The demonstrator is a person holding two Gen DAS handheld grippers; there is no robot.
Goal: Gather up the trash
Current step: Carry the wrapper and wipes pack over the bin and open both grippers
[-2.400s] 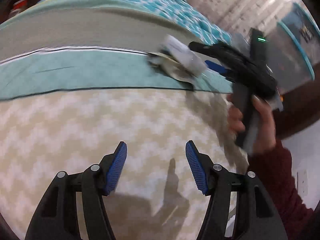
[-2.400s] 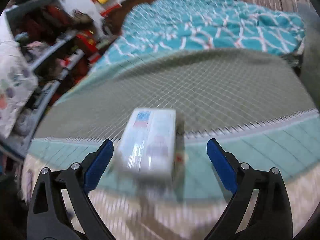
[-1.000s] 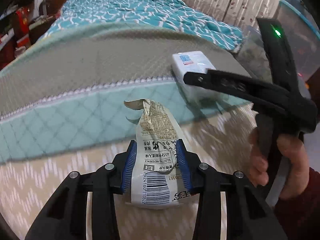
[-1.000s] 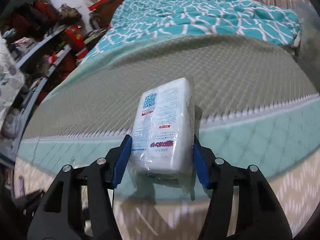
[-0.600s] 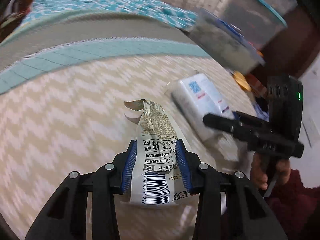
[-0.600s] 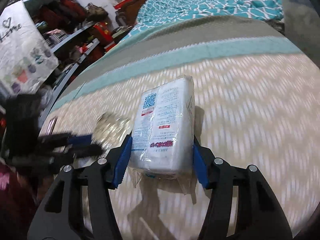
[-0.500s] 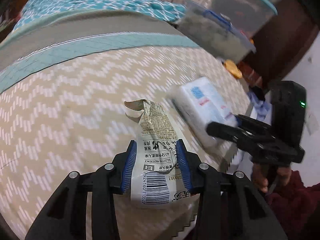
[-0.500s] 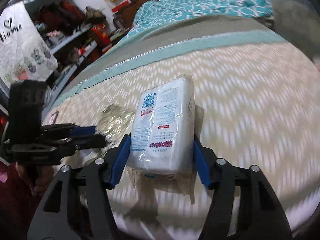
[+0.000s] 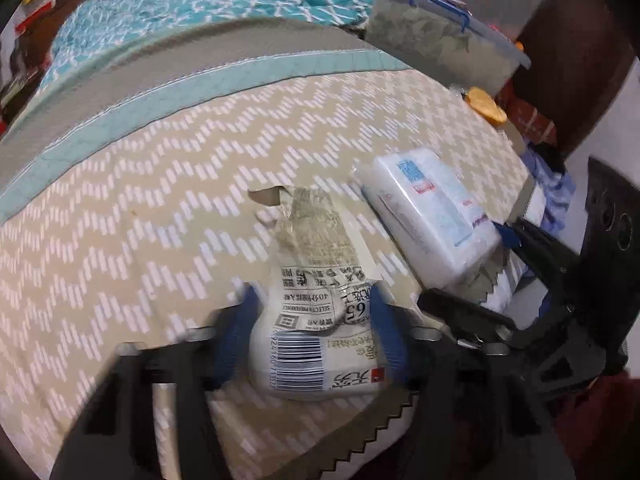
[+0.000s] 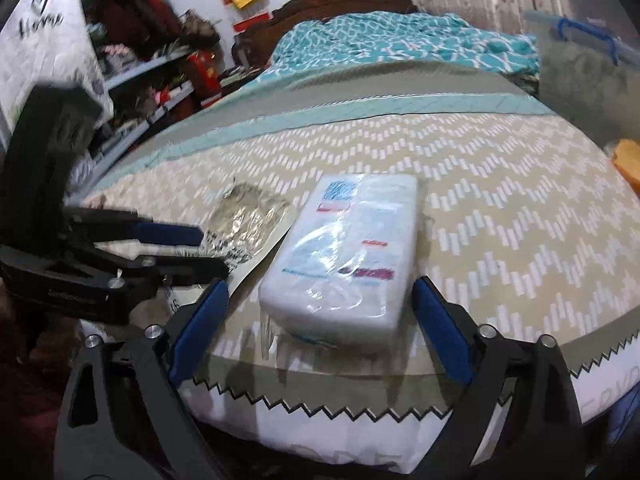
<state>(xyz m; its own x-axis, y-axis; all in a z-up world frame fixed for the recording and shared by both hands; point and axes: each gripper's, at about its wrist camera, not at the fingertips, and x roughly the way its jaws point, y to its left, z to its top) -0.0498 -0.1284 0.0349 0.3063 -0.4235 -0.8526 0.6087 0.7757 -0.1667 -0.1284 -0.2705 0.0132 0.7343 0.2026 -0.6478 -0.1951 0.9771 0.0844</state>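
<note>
Trash here comes to two pieces, a torn food wrapper (image 9: 316, 280) and a plastic-wrapped tissue pack (image 10: 348, 256).

The wrapper is pinched at its lower, barcoded end between the blue pads of the left gripper (image 9: 312, 332), jaws narrow, and its ragged top reaches forward past the fingertips.

The pack lies flat on the chevron bedcover (image 10: 520, 208), lengthwise between the fingers of the right gripper (image 10: 320, 324). Those jaws are wide and closing. A gap shows between the left pad and the pack, and the right pad is just beside it without pressing, so nothing is gripped. From the left gripper, the pack sits ahead and to the right, just beside the wrapper.

Both grippers are close together at the cover's near saw-toothed edge (image 10: 320, 412). A lidded storage box (image 9: 440, 40) stands well beyond the fingertips.

As a judgement, the collecting is partway done: one piece is in hand and the other lies loose at the bed's edge. No bin or bag shows in either view, so getting both pieces into a container looks to be what is left.
</note>
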